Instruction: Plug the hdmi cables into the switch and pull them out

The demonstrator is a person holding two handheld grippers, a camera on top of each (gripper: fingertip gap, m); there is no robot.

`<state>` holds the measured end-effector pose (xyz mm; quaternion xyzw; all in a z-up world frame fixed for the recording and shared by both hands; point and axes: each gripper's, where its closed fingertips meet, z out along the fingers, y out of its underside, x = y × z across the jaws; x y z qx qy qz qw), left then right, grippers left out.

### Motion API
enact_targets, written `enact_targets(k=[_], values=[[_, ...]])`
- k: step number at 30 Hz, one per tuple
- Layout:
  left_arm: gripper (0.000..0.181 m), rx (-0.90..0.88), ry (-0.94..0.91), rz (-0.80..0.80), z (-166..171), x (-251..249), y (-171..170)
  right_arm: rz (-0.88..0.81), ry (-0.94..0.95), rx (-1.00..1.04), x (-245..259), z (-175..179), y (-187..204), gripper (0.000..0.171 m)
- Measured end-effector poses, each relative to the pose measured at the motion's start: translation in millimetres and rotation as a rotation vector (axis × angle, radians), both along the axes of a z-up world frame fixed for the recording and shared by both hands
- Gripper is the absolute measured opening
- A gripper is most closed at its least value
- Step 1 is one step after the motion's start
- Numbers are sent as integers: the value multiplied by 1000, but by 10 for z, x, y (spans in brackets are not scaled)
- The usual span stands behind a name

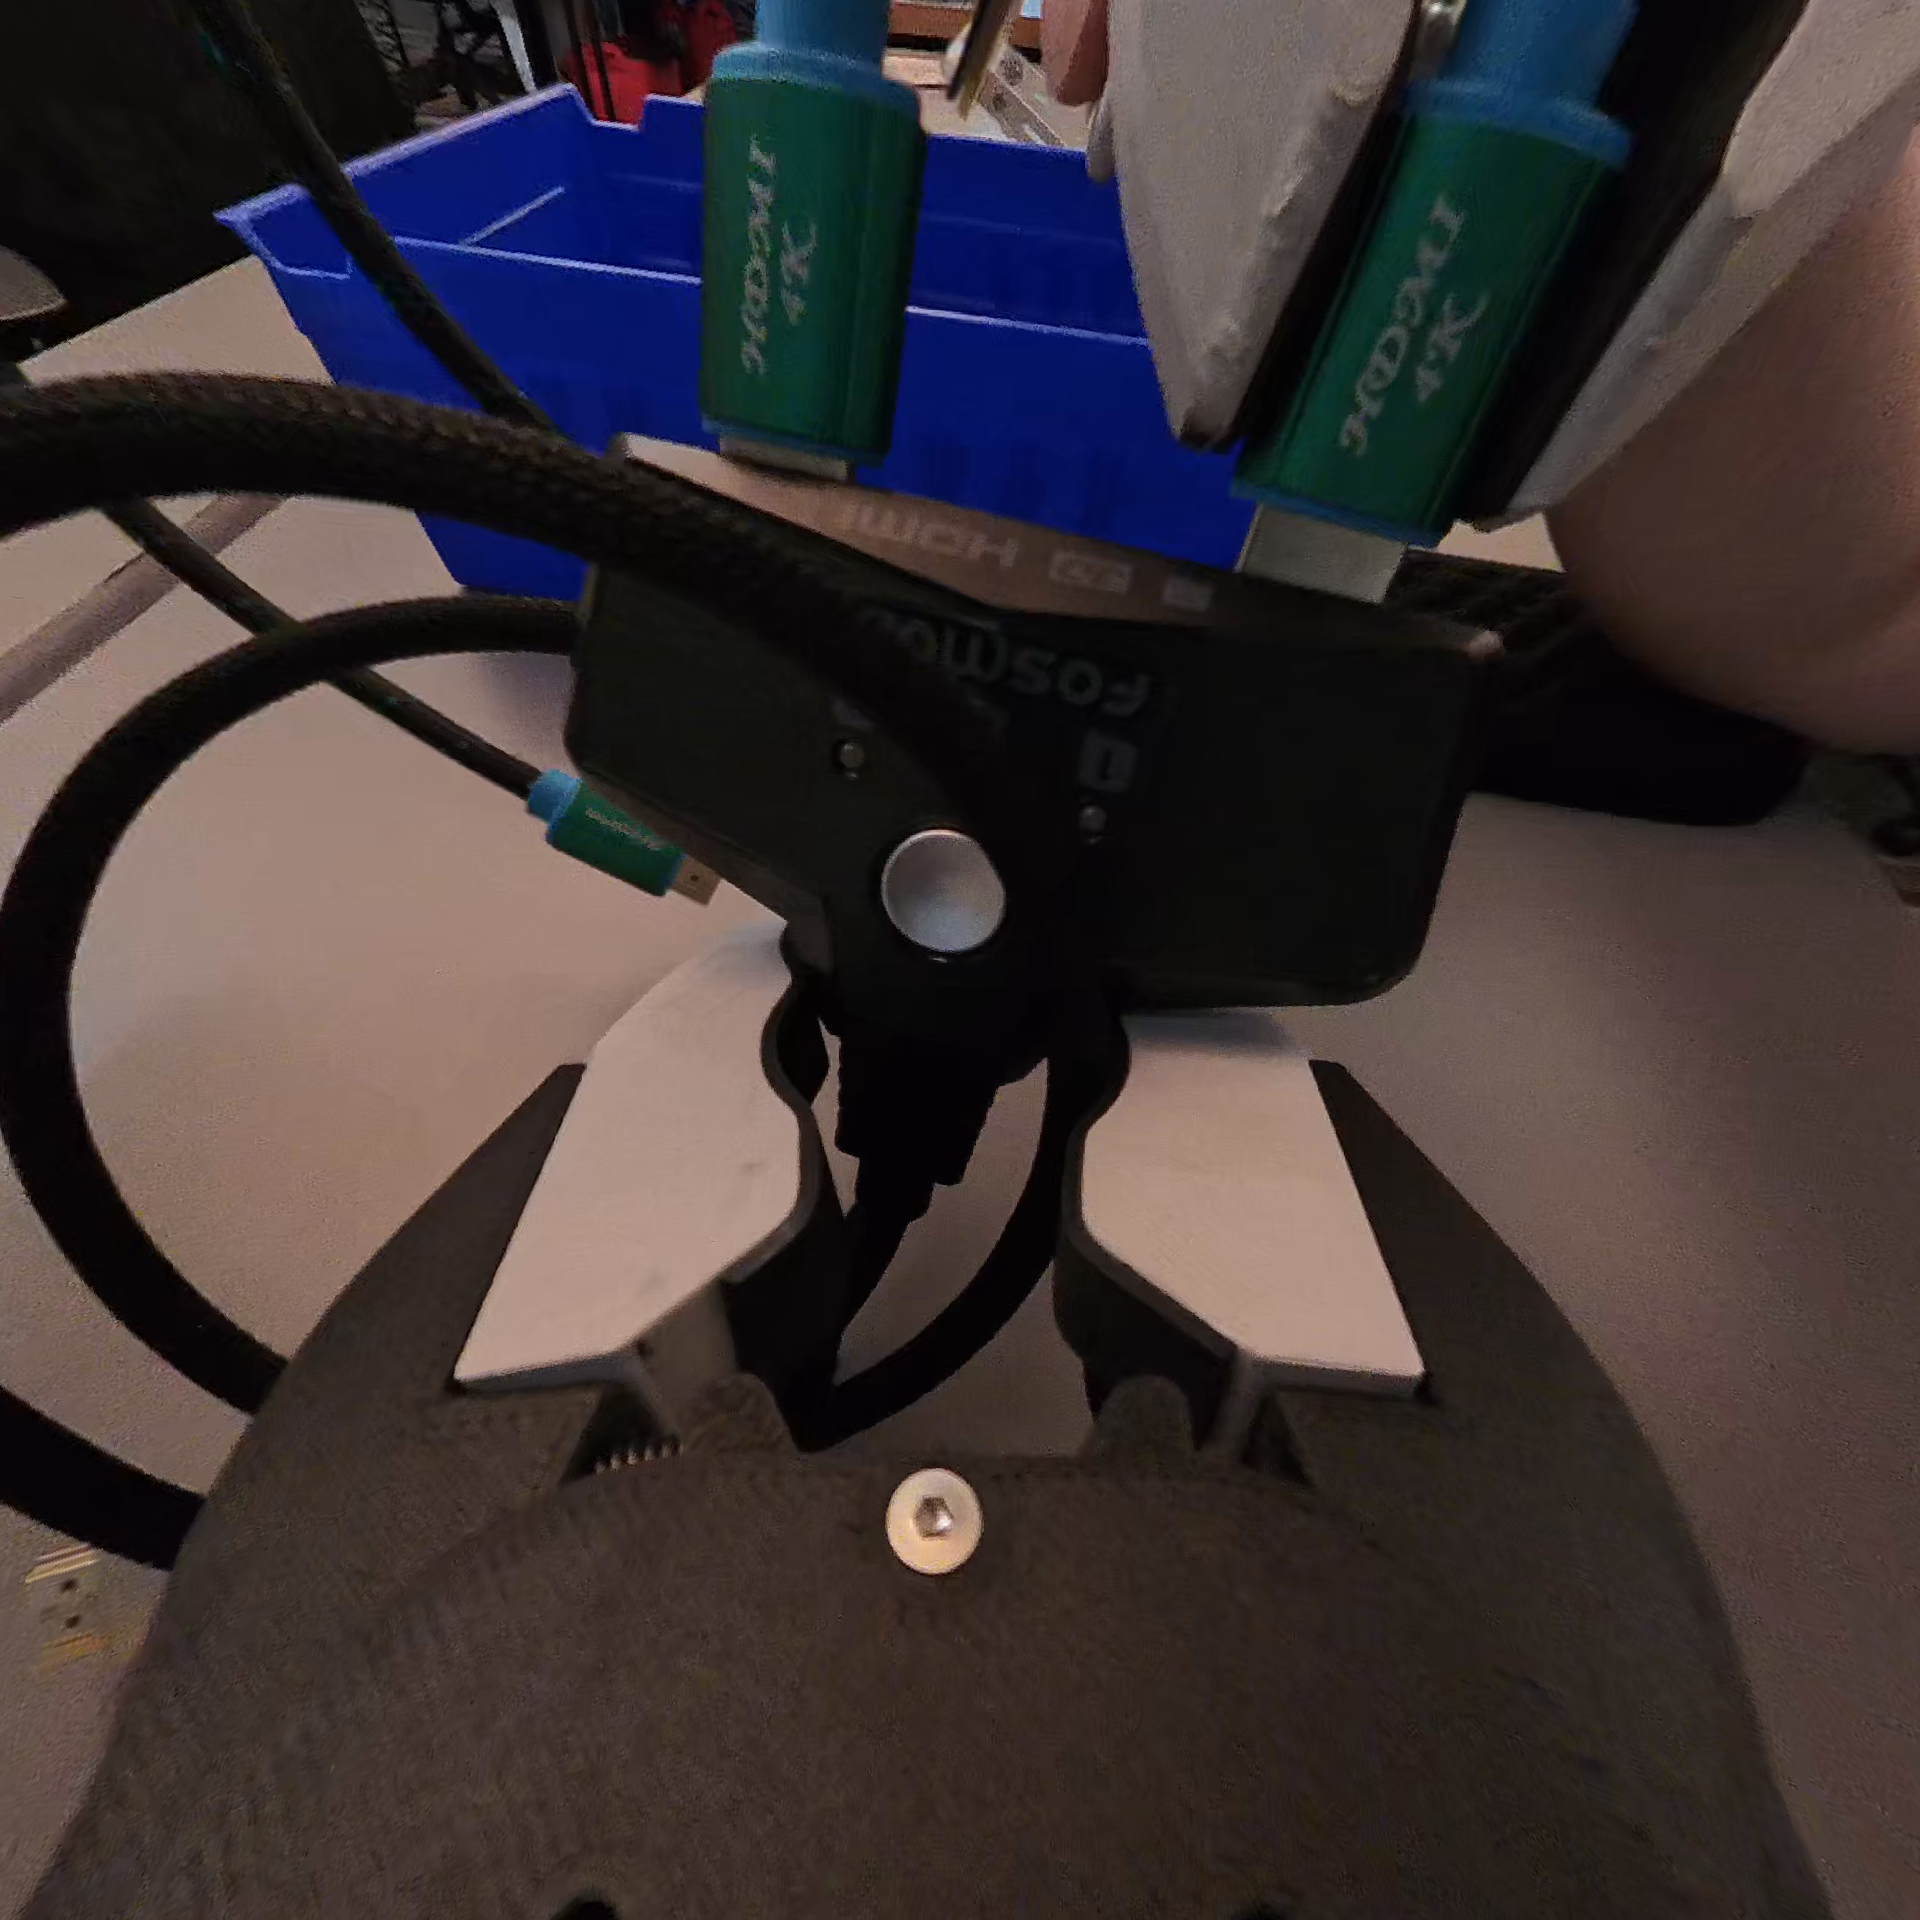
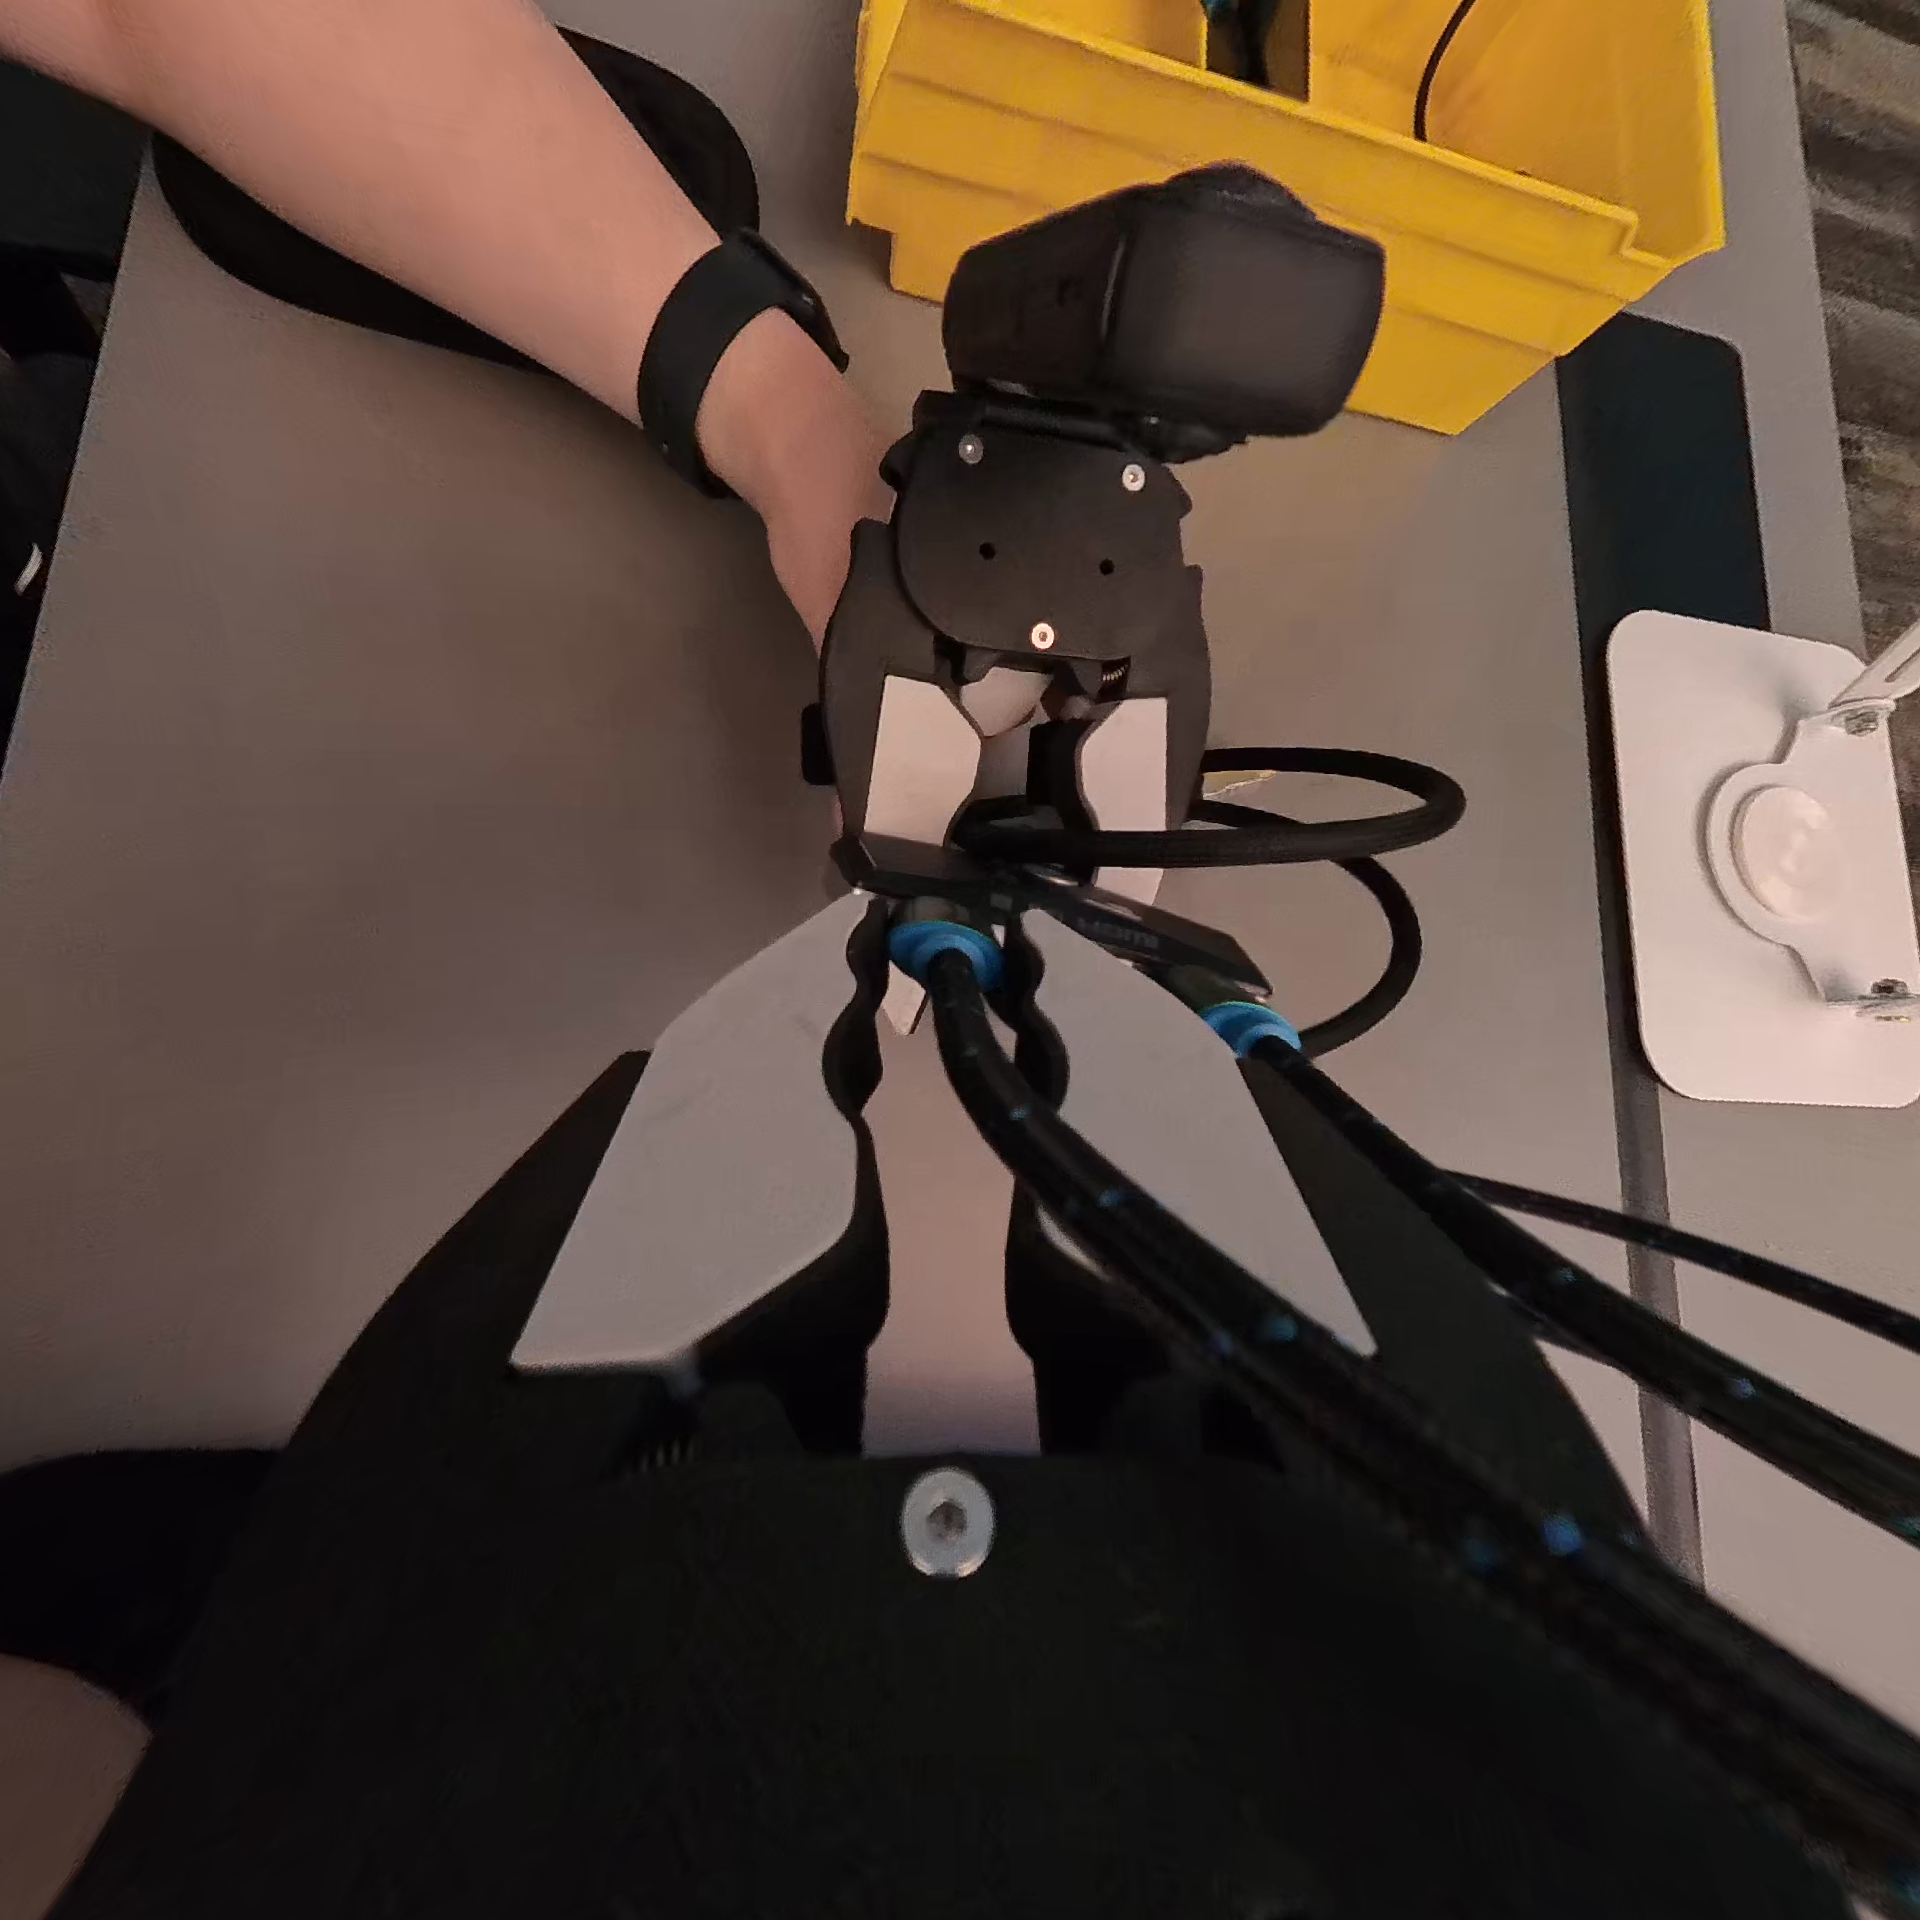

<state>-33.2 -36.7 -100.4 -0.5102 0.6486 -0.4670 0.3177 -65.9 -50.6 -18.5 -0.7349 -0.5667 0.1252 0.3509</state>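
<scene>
My left gripper (image 1: 940,1003) is shut on the near, narrow end of the black HDMI switch (image 1: 1247,790) and holds it above the table. Two green HDMI plugs stand at its far edge. The left plug (image 1: 805,281) sits in its port. The right plug (image 1: 1382,343) is clamped between the right gripper's white fingers (image 1: 1226,270), with its metal tip showing at the port. In the right wrist view my right gripper (image 2: 940,956) is shut on that blue-collared plug (image 2: 940,948), and the switch (image 2: 1143,935) shows edge-on. A third plug (image 1: 613,842) lies loose on the table.
A blue bin (image 1: 623,312) stands behind the switch. A yellow bin (image 2: 1351,156) stands at the table's far side. A white stand base (image 2: 1766,852) sits at the right. Thick black braided cables (image 1: 312,436) loop over the table. The person's wrist (image 2: 727,364) wears a black band. The left gripper's tips are roughly 9 cm from the right gripper's.
</scene>
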Motion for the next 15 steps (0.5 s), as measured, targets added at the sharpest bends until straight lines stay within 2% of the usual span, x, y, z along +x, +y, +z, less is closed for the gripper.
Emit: enact_targets(k=[6, 10, 15], values=[[50, -36, 43, -18, -48, 14, -20, 27, -3, 16, -26, -25, 7, 22], [45, 3, 54, -17, -58, 7, -12, 55, 3, 35, -48, -12, -8, 22], [43, 100, -48, 53, 162, -27, 70, 21, -12, 92, 15, 49, 16, 30]])
